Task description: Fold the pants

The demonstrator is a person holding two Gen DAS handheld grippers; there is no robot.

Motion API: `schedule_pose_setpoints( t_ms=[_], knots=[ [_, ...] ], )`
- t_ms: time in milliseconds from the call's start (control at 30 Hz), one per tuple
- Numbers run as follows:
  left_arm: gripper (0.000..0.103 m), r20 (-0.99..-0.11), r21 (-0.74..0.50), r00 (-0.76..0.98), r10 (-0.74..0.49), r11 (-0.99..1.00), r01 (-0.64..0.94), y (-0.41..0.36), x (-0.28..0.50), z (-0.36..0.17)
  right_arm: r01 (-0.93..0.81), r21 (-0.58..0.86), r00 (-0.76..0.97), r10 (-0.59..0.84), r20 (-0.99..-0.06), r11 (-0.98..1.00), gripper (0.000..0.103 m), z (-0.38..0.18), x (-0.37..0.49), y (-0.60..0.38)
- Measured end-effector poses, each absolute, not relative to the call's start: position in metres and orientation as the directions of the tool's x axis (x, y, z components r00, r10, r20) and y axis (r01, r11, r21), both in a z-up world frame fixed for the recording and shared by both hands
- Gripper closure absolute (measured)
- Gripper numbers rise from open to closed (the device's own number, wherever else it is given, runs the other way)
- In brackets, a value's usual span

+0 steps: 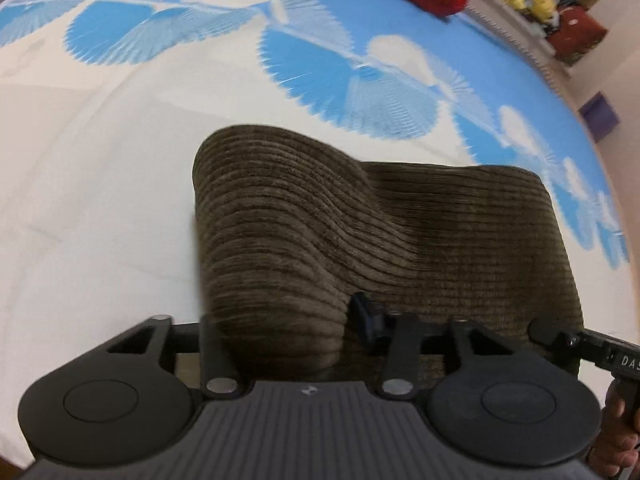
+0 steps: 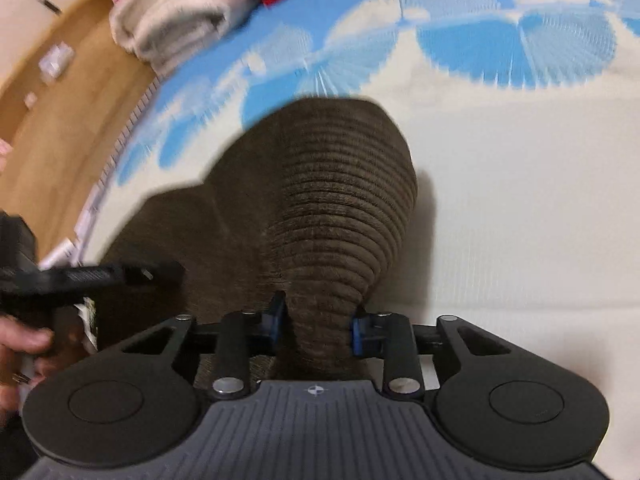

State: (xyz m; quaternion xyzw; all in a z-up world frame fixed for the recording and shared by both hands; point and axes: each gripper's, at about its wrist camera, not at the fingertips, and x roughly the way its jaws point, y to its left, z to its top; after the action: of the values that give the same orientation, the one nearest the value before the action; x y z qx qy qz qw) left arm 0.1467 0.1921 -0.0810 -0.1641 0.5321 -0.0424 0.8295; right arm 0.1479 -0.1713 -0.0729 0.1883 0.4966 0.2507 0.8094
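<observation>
I see brown pants (image 1: pixel 360 220) on the bed (image 1: pixel 100 180), right gripper (image 2: pixel 318 328) fingers pinching a fold, left gripper (image 1: pixel 286 328) fingers clamped on another

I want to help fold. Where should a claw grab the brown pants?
Probably at the near edge of the brown pants, coming from the front and above, as the right claw does. The thick ribbed cloth humps up there into a ridge that fits between the fingers, while the rest lies flat on the bedsheet.
</observation>
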Motion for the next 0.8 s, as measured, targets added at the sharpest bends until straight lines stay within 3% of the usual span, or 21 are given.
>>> schedule_pose_setpoints(
  t_ms=[400, 567, 633, 700, 800],
  knots=[
    [0.067, -0.736, -0.371, 0.541, -0.407, 0.911, 0.179, 0.054, 0.178, -0.053, -0.148, 0.467, 0.648, 0.442, -0.62, 0.872, 0.075, -0.025, 0.154, -0.294],
    [0.07, -0.731, -0.32, 0.555, -0.396, 0.918, 0.233, 0.007, 0.186, -0.056, -0.118, 0.392, 0.702, 0.356, -0.616, 0.912, 0.075, -0.032, 0.166, -0.338],
    [0.065, -0.742, -0.31, 0.558, -0.372, 0.928, 0.207, 0.002, 0.19, -0.059, -0.105, 0.365, 0.721, 0.323, -0.613, 0.925, 0.074, -0.036, 0.171, -0.343],
    [0.053, -0.766, -0.259, 0.569, -0.3, 0.954, 0.153, 0.002, 0.192, -0.061, -0.061, 0.32, 0.733, 0.26, -0.628, 0.946, 0.073, -0.045, 0.174, -0.346],
    [0.053, -0.769, -0.243, 0.586, -0.257, 0.964, 0.104, 0.013, 0.194, -0.06, 0.013, 0.214, 0.699, 0.144, -0.701, 0.977, 0.072, -0.059, 0.181, -0.344]
  ],
)
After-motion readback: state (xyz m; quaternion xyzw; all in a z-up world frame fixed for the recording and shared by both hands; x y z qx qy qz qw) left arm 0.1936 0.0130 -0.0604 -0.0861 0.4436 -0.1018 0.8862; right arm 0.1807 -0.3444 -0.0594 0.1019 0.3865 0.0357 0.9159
